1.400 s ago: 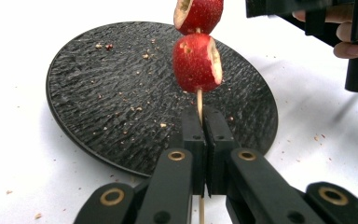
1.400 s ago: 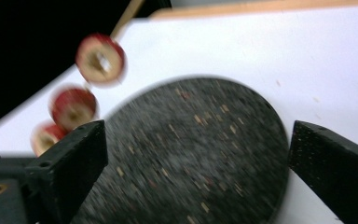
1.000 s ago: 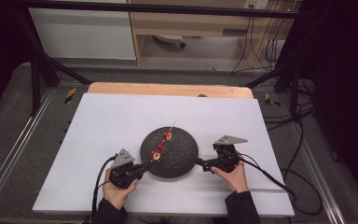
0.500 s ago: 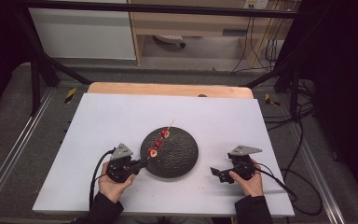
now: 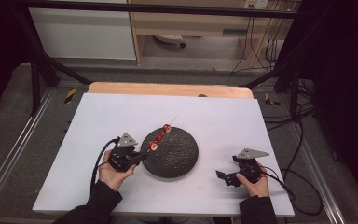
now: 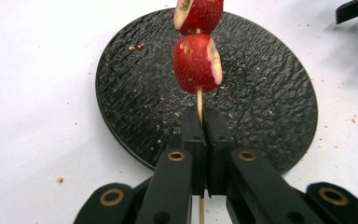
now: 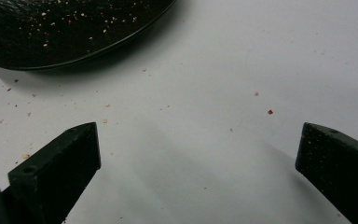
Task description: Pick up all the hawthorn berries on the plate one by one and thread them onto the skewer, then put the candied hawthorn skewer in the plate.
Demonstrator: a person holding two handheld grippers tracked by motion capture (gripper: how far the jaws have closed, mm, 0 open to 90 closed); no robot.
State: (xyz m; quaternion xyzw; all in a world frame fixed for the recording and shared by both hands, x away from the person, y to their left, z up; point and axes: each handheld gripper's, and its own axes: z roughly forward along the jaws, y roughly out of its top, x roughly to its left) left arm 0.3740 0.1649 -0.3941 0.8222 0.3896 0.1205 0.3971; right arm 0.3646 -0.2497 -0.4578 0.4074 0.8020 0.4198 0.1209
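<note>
Left fingers: pressed together on the skewer, near its bare lower end.
Skewer: raised over the black plate; thin, light, likely brittle, so grip the stick, not the soft fruit pieces.
Right gripper: jaws spread wide, empty, just right of the plate.

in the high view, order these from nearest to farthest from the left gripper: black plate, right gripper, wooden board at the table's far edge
From the left gripper, shut on the skewer:
1. black plate, right beside its tips
2. right gripper, across the plate, near the front edge, jaws open
3. wooden board, along the far edge of the table
</note>
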